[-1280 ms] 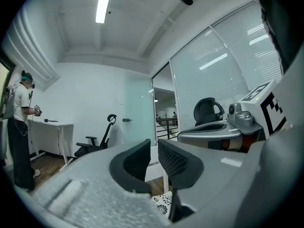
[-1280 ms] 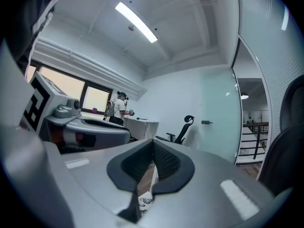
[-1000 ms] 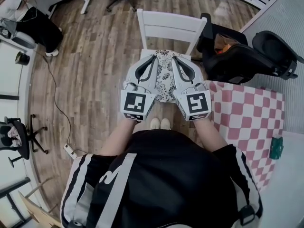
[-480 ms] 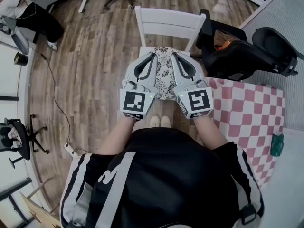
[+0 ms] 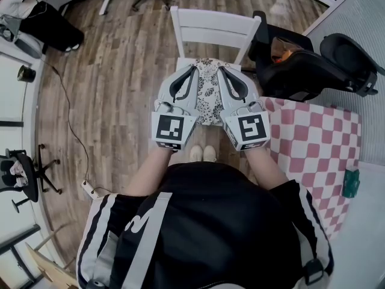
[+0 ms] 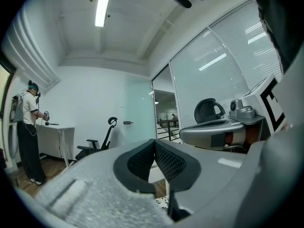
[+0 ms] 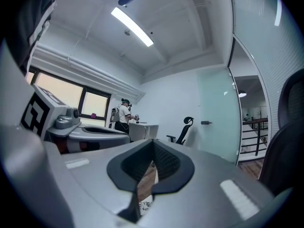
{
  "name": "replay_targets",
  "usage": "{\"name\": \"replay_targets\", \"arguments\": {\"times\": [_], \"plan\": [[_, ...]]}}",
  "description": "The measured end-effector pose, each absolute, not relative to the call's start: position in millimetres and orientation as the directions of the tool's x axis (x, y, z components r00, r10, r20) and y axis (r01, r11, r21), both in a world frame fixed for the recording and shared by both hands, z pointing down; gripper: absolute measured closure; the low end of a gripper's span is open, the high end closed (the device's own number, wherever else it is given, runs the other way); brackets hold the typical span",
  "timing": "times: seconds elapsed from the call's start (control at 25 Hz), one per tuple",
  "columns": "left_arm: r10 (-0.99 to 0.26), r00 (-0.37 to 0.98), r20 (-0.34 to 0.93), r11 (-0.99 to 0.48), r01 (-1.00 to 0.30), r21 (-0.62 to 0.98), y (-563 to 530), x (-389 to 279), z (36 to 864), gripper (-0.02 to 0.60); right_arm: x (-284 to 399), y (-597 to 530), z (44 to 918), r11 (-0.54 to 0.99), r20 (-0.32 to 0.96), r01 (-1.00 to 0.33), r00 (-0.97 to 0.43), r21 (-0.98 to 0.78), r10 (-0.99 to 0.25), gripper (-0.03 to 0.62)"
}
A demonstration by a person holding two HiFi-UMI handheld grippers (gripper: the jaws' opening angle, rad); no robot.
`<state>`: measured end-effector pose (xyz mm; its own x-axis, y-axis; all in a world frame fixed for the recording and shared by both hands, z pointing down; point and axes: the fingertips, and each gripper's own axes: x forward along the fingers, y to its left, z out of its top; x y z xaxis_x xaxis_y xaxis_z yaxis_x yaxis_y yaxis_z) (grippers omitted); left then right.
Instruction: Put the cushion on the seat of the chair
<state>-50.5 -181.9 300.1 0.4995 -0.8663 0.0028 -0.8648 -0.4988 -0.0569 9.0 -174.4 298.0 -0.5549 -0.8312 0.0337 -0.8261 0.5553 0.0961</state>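
A white wooden chair (image 5: 215,27) stands on the wood floor straight ahead of me. A black-and-white floral cushion (image 5: 208,92) lies on its seat. Both grippers are held level above the cushion, side by side and pointing at the chair back. My left gripper (image 5: 194,68) is shut with nothing between its pads (image 6: 155,141). My right gripper (image 5: 220,69) is likewise shut and empty (image 7: 153,141). A sliver of the cushion (image 7: 145,204) shows below the right jaws. The grippers hide the cushion's left and right sides.
A black office chair (image 5: 301,71) crowds the white chair's right side. A red-and-white checkered table (image 5: 313,149) carrying a green object (image 5: 351,183) is at my right. A cable and power strip (image 5: 90,188) lie on the floor at left. A person (image 5: 36,17) stands far left.
Both grippers stay where they were above the cushion. The person at the far left has shifted a little.
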Motion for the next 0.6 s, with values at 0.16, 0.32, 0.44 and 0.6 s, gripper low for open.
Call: {"name": "replay_targets", "arguments": {"times": [0.16, 0.32, 0.44, 0.6], "plan": [[-0.870, 0.493, 0.004, -0.492, -0.869, -0.059, -182.8, -49.6, 302.1, 0.581, 10.9, -174.5, 296.8, 0.553, 0.028, -0.827, -0.553, 0.097, -0.833, 0.595], [-0.871, 0.491, 0.005, -0.491, -0.870, -0.056, -183.0, -49.0, 300.5, 0.581, 11.4, -174.1, 296.4, 0.553, 0.028, -0.828, -0.553, 0.094, -0.833, 0.595], [-0.872, 0.489, 0.004, -0.488, -0.871, -0.059, -183.5, -48.5, 300.7, 0.581, 12.6, -174.7, 296.5, 0.553, 0.027, -0.828, -0.553, 0.092, -0.833, 0.595], [-0.873, 0.488, 0.002, -0.487, -0.872, -0.054, -183.8, -45.1, 301.4, 0.581, 16.7, -175.3, 297.3, 0.552, 0.026, -0.829, -0.552, 0.095, -0.834, 0.595]]}}
